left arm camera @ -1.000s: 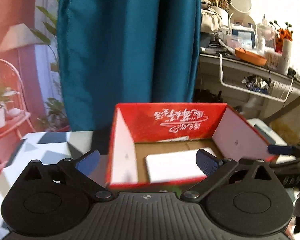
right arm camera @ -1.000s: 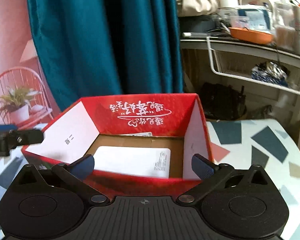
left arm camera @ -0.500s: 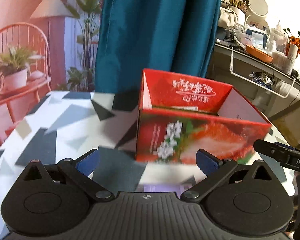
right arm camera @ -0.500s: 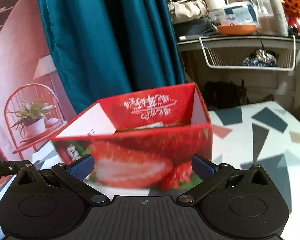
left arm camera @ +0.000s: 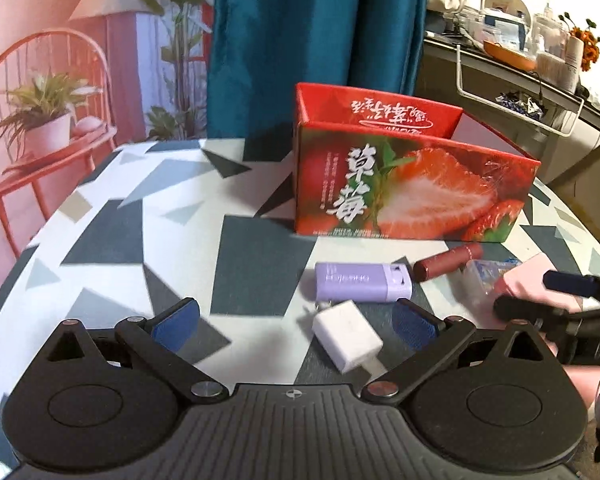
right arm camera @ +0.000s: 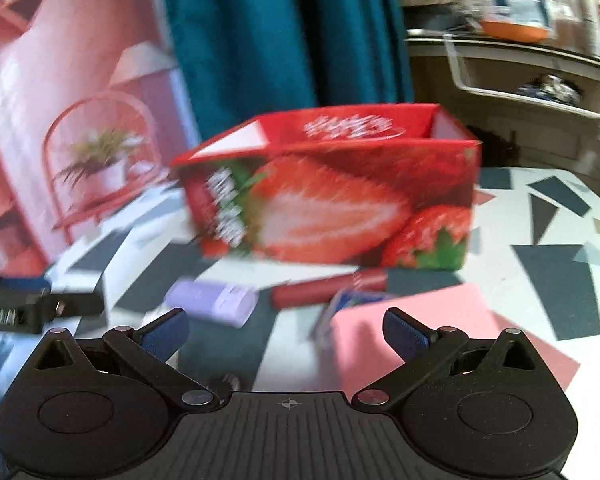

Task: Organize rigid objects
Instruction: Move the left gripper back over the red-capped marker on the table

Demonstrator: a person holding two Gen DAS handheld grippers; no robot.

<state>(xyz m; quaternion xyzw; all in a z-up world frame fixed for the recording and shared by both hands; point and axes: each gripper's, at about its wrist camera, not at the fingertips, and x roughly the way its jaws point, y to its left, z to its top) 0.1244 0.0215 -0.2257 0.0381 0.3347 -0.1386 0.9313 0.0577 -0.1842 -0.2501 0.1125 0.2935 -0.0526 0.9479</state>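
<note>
A red strawberry-print box [left arm camera: 412, 184] stands open-topped on the patterned table; it also shows in the right wrist view [right arm camera: 332, 200]. In front of it lie a purple case [left arm camera: 362, 282], a white charger plug [left arm camera: 346, 340], a dark red tube [left arm camera: 446, 262], a clear packet [left arm camera: 484, 280] and a pink flat box [right arm camera: 420, 332]. My left gripper [left arm camera: 294, 322] is open and empty, low over the table with the plug between its fingers' span. My right gripper [right arm camera: 286, 332] is open and empty above the pink box; it also shows at the right of the left wrist view [left arm camera: 556, 296].
The table [left arm camera: 148, 240] has a grey, white and dark geometric top. A teal curtain [left arm camera: 316, 40] hangs behind the box. A cluttered shelf with a wire basket [left arm camera: 520, 92] stands at the back right. A pink backdrop with a chair picture is at the left.
Both grippers have pulled back and down from above the box toward the near table. The box interior has gone out of sight and the small objects in front of it have come into view.
</note>
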